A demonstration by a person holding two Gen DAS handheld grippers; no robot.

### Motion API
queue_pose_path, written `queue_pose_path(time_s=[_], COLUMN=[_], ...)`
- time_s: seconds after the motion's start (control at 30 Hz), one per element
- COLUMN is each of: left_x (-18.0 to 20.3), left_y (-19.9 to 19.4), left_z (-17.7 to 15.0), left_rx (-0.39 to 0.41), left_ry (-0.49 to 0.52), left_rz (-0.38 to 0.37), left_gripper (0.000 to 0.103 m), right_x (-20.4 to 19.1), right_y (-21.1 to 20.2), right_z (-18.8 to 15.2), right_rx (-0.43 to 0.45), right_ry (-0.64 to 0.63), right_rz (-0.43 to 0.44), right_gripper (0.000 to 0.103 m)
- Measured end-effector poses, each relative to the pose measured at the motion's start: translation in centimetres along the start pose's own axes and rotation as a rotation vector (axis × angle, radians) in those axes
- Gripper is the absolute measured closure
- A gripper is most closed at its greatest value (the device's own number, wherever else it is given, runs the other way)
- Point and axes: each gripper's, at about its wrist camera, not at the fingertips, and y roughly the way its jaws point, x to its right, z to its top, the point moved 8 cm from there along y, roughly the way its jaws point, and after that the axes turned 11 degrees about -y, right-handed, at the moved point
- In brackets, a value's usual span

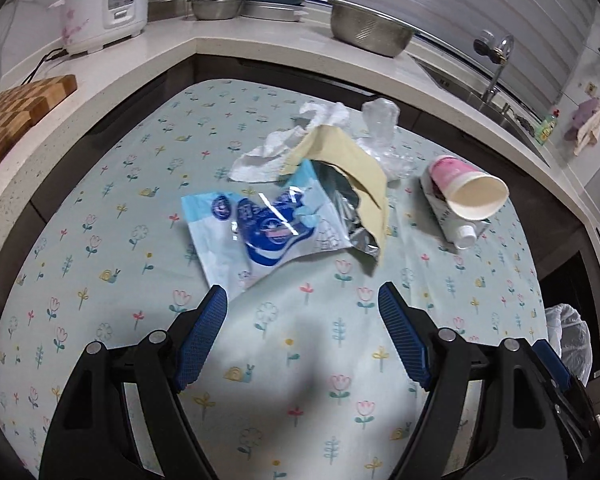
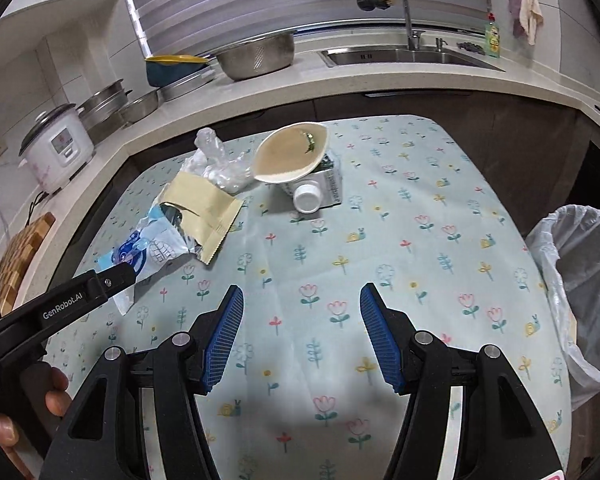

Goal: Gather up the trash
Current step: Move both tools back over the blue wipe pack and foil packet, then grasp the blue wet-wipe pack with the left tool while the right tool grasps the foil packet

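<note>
Trash lies on the flowered tablecloth (image 1: 100, 240): a blue and white foil wrapper (image 1: 256, 232), a beige torn packet (image 1: 352, 168), crumpled white tissue (image 1: 292, 148), clear plastic (image 1: 384, 136), a paper cup (image 1: 472, 192) resting on a small carton with a white cap (image 1: 466, 236). My left gripper (image 1: 302, 296) is open and empty, just short of the blue wrapper. My right gripper (image 2: 302, 294) is open and empty over bare cloth, with the wrapper (image 2: 148, 248), beige packet (image 2: 204, 208), cup (image 2: 290, 156) and carton (image 2: 324, 184) farther off. The left gripper's arm shows at the left of the right wrist view (image 2: 112, 280).
A bin lined with a white bag (image 2: 580, 280) stands off the table's right edge; it also shows in the left wrist view (image 1: 572, 340). A counter (image 2: 260, 88) wraps behind with a rice cooker (image 1: 104, 4), steel bowls (image 2: 256, 56), a cutting board (image 1: 16, 120) and a sink (image 2: 412, 56).
</note>
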Motion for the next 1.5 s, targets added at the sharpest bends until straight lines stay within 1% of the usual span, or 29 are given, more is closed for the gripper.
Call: queue_pose_path(time_s=[0.17, 0.2, 0.23, 0.37, 0.63, 0.77, 0.87, 0.97, 1.0, 1.03, 1.1, 1.13, 1.17, 1.2, 1.23, 1.3, 1.5], left_x=[-3.4, -3.8, -4.3, -5.5, -5.7, -5.3, -5.1, -4.8, -4.7, -4.5, -4.0, -3.8, -3.6, -3.4, -3.3, -3.1, -2.5], left_y=[1.1, 1.3, 1.4, 2.3, 4.7, 5.9, 6.8, 7.5, 7.6, 7.5, 7.7, 7.7, 7.7, 7.6, 7.5, 7.2, 5.6], left_z=[1.4, 1.6, 1.9, 2.8, 3.8, 3.9, 3.9, 3.7, 3.7, 3.7, 3.7, 3.6, 3.6, 3.6, 3.6, 3.6, 3.7], left_rx=[-0.008, -0.009, -0.005, -0.009, -0.053, -0.07, -0.086, -0.1, -0.095, -0.088, -0.093, -0.095, -0.095, -0.094, -0.092, -0.082, -0.057], left_ry=[-0.065, -0.075, -0.087, -0.105, -0.115, -0.105, -0.117, -0.118, -0.11, -0.1, -0.084, -0.078, -0.073, -0.067, -0.062, -0.052, -0.035], left_rz=[0.021, 0.022, 0.019, 0.004, -0.058, -0.072, -0.086, -0.102, -0.102, -0.107, -0.119, -0.123, -0.123, -0.128, -0.13, -0.133, -0.143], left_gripper=[0.028, 0.025, 0.022, 0.022, 0.022, 0.022, 0.022, 0.024, 0.025, 0.029, 0.036, 0.042, 0.042, 0.044, 0.046, 0.051, 0.058], right_x=[-2.9, -3.3, -3.8, -5.4, -7.3, -7.7, -7.8, -7.6, -7.5, -7.4, -7.4, -7.3, -7.4, -7.4, -7.4, -7.5, -7.4], right_y=[2.4, 2.9, 3.4, 5.5, 9.2, 10.8, 11.6, 12.3, 12.5, 12.6, 13.0, 13.2, 13.2, 13.3, 13.3, 13.1, 11.5], right_z=[0.8, 1.0, 1.2, 2.2, 4.1, 4.4, 4.4, 4.3, 4.3, 4.3, 4.3, 4.3, 4.3, 4.3, 4.3, 4.4, 4.5], right_rx=[-0.028, -0.031, -0.035, -0.049, -0.071, -0.088, -0.097, -0.105, -0.107, -0.108, -0.117, -0.121, -0.123, -0.123, -0.121, -0.115, -0.082], right_ry=[-0.035, -0.04, -0.046, -0.055, -0.065, -0.054, -0.052, -0.046, -0.044, -0.042, -0.043, -0.043, -0.043, -0.045, -0.048, -0.049, -0.054], right_rz=[0.029, 0.032, 0.035, 0.051, 0.064, 0.067, 0.068, 0.067, 0.067, 0.068, 0.069, 0.071, 0.073, 0.073, 0.073, 0.076, 0.084], right_gripper=[0.044, 0.044, 0.044, 0.044, 0.044, 0.044, 0.044, 0.046, 0.048, 0.049, 0.064, 0.066, 0.074, 0.08, 0.082, 0.088, 0.092])
